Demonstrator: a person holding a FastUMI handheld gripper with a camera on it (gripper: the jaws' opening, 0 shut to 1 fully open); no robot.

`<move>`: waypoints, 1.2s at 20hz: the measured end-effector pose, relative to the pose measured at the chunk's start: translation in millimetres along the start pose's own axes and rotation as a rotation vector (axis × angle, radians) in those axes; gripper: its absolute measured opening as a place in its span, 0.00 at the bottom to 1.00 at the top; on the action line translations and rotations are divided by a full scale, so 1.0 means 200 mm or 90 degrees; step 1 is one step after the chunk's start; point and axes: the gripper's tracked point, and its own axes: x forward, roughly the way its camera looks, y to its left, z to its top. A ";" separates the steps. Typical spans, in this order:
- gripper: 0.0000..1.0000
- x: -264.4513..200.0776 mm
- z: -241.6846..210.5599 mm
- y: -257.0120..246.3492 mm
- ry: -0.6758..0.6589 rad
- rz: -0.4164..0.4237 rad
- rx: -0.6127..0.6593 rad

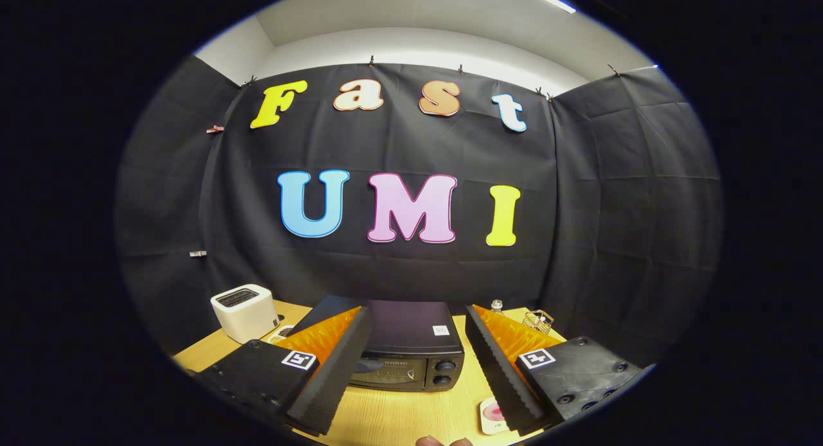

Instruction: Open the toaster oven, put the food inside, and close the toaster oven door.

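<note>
A black toaster oven (411,349) sits on the wooden table (398,414), just ahead of my fingers and framed between them. Its glass door (386,372) looks closed, with two knobs (443,373) on its right side. My gripper (418,369) is open, with nothing between its fingers, and hangs above the table short of the oven. A small plate with a pink food piece (494,415) lies on the table by the right finger, partly hidden behind it.
A white pop-up toaster (244,312) stands at the back left. A small bottle (496,304) and a wire basket (539,320) sit at the back right. Fingertips of a hand (440,441) peek in at the near edge.
</note>
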 end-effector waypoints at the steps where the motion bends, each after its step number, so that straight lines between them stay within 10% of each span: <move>1: 0.97 0.01 -0.01 0.01 0.005 0.000 0.003; 24: 0.98 0.61 -0.77 0.53 0.180 0.039 -0.002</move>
